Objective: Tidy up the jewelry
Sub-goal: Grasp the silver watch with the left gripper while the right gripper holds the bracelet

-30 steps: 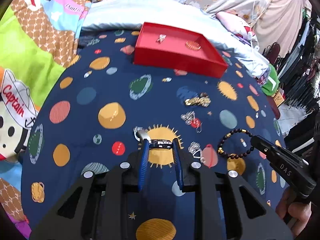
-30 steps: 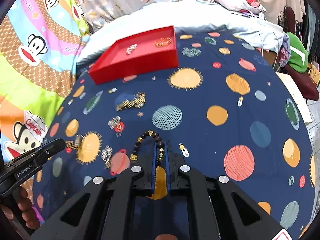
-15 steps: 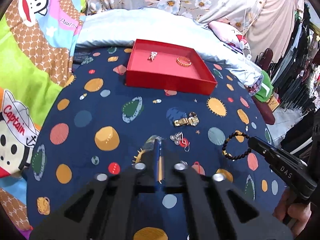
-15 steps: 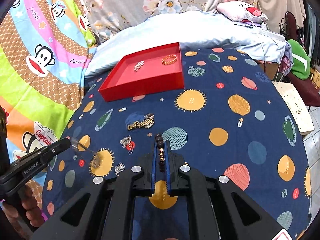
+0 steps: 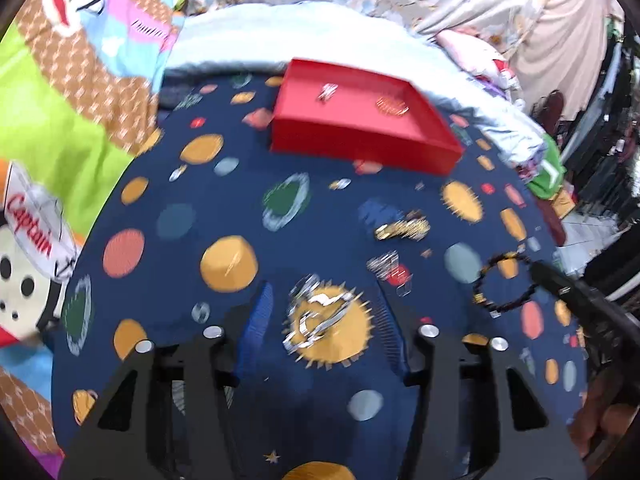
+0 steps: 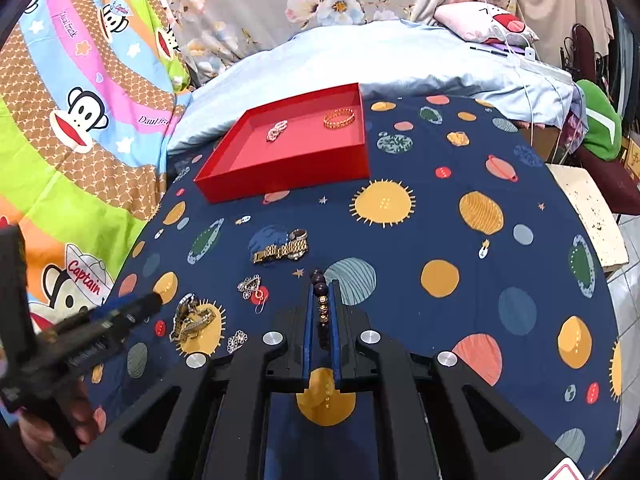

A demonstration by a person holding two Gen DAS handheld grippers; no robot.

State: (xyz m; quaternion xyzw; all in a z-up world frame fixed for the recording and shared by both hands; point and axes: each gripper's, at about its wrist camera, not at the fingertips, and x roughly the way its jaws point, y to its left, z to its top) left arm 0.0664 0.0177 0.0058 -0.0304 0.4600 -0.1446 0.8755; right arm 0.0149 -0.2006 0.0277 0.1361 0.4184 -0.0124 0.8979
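**Bead bracelet clamped, watch loose**

Navy planet-print bedspread [image 6: 460, 232] on bed. Red tray [image 6: 256, 182] at far end, gold bangle [image 6: 339, 117] inside. Left claw [image 5: 326, 320] just opened, apart around silver watch [image 5: 316, 320], not gripping. Right claw [image 6: 323, 312] clamped on bead bracelet [image 6: 320, 300], lifted off bedspread.

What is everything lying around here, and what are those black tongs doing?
Red shallow tray: one, far end of the planet-print navy cloth.
Gold bangle: one, in tray.
Silver pearly bracelet: one, in tray.
Gold link watch: one, on cloth.
Silver brooch with red stone: one, on cloth.
Silver watch: one, on cloth, lying loose between the open left jaws.
Small silver filigree piece: one, on cloth.
Dark beaded bracelet: one, pinched.
Left gripper: black, jaws just opened.
Right gripper: black, shut on beads.
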